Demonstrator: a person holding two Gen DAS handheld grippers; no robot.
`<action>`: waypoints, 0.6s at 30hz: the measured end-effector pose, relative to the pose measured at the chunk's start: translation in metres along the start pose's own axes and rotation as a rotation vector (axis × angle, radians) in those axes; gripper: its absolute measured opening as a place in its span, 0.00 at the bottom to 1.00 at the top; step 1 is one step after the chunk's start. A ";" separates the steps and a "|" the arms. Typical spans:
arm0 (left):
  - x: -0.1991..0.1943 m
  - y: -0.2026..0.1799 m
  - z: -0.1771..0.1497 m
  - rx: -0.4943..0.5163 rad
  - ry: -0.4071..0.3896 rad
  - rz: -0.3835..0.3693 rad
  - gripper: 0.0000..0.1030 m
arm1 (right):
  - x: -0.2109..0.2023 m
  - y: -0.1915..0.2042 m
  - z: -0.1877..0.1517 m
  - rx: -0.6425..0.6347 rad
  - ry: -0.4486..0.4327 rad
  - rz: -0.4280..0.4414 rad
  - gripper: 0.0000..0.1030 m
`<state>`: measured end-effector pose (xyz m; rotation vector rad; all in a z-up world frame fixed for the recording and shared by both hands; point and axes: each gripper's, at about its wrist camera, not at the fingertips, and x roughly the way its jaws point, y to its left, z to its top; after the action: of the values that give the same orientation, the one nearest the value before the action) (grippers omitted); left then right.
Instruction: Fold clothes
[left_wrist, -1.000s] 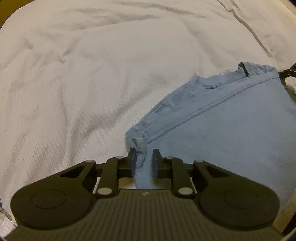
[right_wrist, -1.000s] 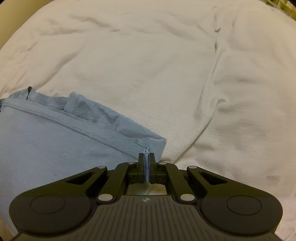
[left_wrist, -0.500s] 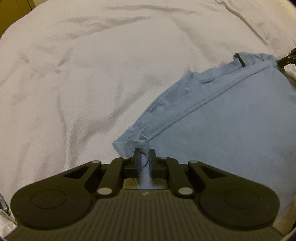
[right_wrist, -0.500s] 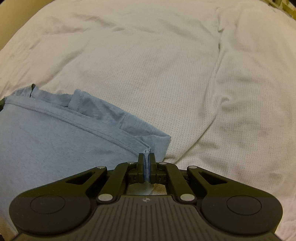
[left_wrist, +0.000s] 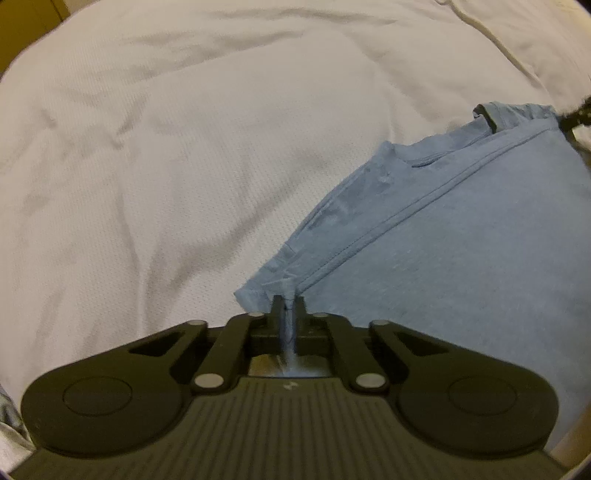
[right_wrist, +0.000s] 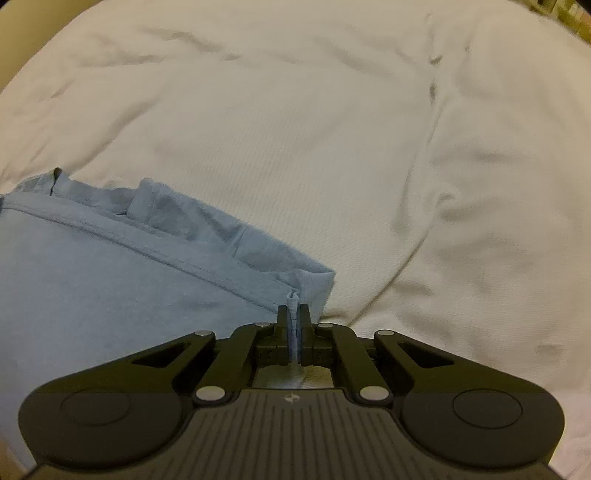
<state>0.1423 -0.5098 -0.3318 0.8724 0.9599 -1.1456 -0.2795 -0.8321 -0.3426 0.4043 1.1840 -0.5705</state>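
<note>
White waffle-weave bedding (left_wrist: 177, 177) covers the whole bed, creased in soft ridges, and a light blue T-shirt (left_wrist: 461, 258) lies flat on it between the two grippers. The left gripper (left_wrist: 288, 301) has its fingers pinched narrow on the corner of the shirt nearest it, a strip of blue cloth running back between them. The right gripper (right_wrist: 293, 310) is likewise clamped on the opposite corner of that same stitched hem (right_wrist: 155, 251), a thin fold of fabric standing up between its fingers.

Judging by this, the step in hand is a fold across the body: both hem corners are gripped and ready to carry. Next, both should lift together, keeping the hem taut, and travel evenly toward the far edge so the layers line up.

The hem runs straight from gripper to gripper; the shirt's long axis seems to lie across that line.
</note>
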 end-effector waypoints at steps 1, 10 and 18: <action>-0.007 0.001 0.000 -0.001 -0.017 0.006 0.00 | -0.006 0.001 0.000 -0.006 -0.014 -0.013 0.01; -0.030 0.017 0.006 -0.080 -0.106 0.025 0.01 | -0.019 -0.006 0.011 0.029 -0.092 -0.043 0.00; 0.022 0.032 0.018 -0.149 -0.021 0.000 0.06 | 0.022 -0.008 0.027 0.034 -0.023 -0.041 0.01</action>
<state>0.1794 -0.5270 -0.3435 0.7393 1.0144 -1.0667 -0.2582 -0.8584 -0.3539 0.4022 1.1642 -0.6302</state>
